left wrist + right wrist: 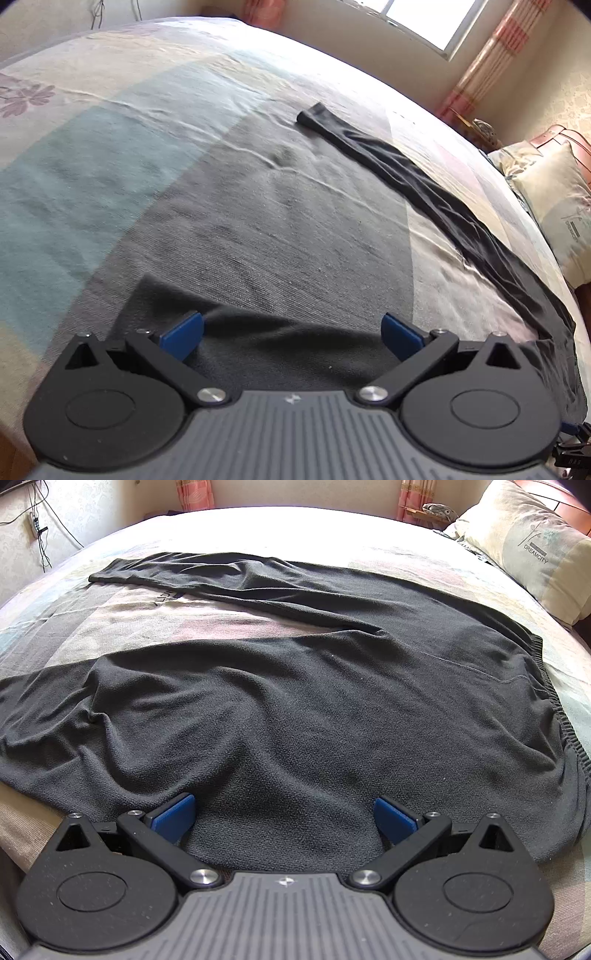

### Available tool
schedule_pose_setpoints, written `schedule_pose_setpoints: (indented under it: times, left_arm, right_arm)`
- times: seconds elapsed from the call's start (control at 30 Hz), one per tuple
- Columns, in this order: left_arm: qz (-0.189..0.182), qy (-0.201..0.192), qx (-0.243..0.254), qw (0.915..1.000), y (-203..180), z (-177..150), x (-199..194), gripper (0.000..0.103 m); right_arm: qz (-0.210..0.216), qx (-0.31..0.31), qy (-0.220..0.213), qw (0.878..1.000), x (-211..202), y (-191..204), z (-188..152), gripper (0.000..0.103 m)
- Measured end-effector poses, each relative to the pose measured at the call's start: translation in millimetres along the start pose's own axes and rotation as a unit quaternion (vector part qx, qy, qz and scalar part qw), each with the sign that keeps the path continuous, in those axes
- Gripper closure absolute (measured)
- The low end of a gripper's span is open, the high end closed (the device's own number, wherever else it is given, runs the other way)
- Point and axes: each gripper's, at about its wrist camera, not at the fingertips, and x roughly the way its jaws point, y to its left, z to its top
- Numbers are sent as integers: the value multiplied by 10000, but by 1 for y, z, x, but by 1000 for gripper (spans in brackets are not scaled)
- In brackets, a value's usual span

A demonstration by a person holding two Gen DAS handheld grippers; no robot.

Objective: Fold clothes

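A pair of dark grey trousers (295, 686) lies spread flat on the bed, its ribbed waistband (554, 701) at the right and both legs running left. My right gripper (284, 818) is open just above the near leg, nothing between its blue pads (173, 814). In the left wrist view the far leg (424, 173) stretches across the sheet, and the cuff end of the near leg (288, 343) lies under my left gripper (291, 332). That gripper is open too, with its pads on either side of the cloth.
The bed carries a patchwork sheet (110, 147) of teal, grey and cream blocks. A pillow (532, 546) lies at the head on the right. Pink checked curtains (495, 48), a window (432, 18) and wall cables (40, 528) lie beyond the bed.
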Motion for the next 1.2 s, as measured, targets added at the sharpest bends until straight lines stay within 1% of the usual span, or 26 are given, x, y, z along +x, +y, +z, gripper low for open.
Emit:
schedule_pose_setpoints:
  times: [0.03, 0.13, 0.2, 0.33, 0.4, 0.5, 0.6, 0.63, 0.67, 0.7, 0.77, 0.83, 0.93, 0.97, 1.03, 1.1, 1.2]
  left_arm:
    - [0, -9, 5, 10000, -2, -1, -4, 1]
    - [-231, 117, 220, 9994, -13, -16, -13, 1]
    - [-290, 219, 296, 9989, -18, -30, -15, 1]
    - [-19, 103, 183, 9998, -14, -55, -21, 1]
    - [172, 190, 95, 9996, -17, -58, -26, 1]
    - [-59, 296, 217, 9993, -34, -60, -33, 1]
    - [-585, 363, 442, 9966, -57, -67, -31, 1]
    - [-703, 443, 472, 9954, -63, -71, -26, 1]
    - [-733, 557, 490, 9945, -70, -76, -20, 1]
    - [-710, 641, 542, 9939, -75, -80, -15, 1]
    - [-493, 580, 845, 9935, -86, -87, -15, 1]
    - [-380, 656, 1017, 9919, -92, -88, -17, 1]
    - [-259, 641, 1059, 9920, -94, -87, -25, 1]
    - [-188, 606, 1062, 9923, -95, -87, -28, 1]
    - [-84, 568, 1098, 9923, -98, -87, -31, 1]
    - [-85, 556, 1171, 9915, -103, -87, -31, 1]
    - [-108, 564, 1356, 9891, -117, -87, -29, 1]
  right_arm:
    - [-2, 2, -2, 10000, 0, 0, 0, 0]
    - [-1, 4, -15, 10000, 0, 1, -1, 0]
    - [-2, 5, -29, 10000, 0, 1, -1, 0]
    - [2, 3, -57, 10000, -1, 1, -1, 0]
    - [7, -1, -76, 10000, -1, 1, -2, 0]
    - [20, -10, -115, 9999, -1, 0, -3, 0]
    - [9, -10, -164, 9999, -2, 1, -4, 0]
    - [1, -9, -187, 9998, -2, 1, -5, 0]
    - [-5, -8, -210, 9998, -3, 1, -6, 0]
    - [-8, -12, -224, 9997, -4, 1, -7, 0]
    - [2, -48, -221, 9997, -5, 1, -8, 0]
    - [103, -192, -128, 9997, -8, 0, -8, 0]
    - [464, -518, -21, 9976, -19, -8, -6, 0]
    - [557, -589, -52, 9967, -23, -11, -6, 0]
    - [482, -484, -241, 9974, -30, -27, -4, 0]
    - [324, -287, -379, 9983, -34, -45, -3, 0]
    - [123, 354, -238, 9990, -30, -78, -8, 0]
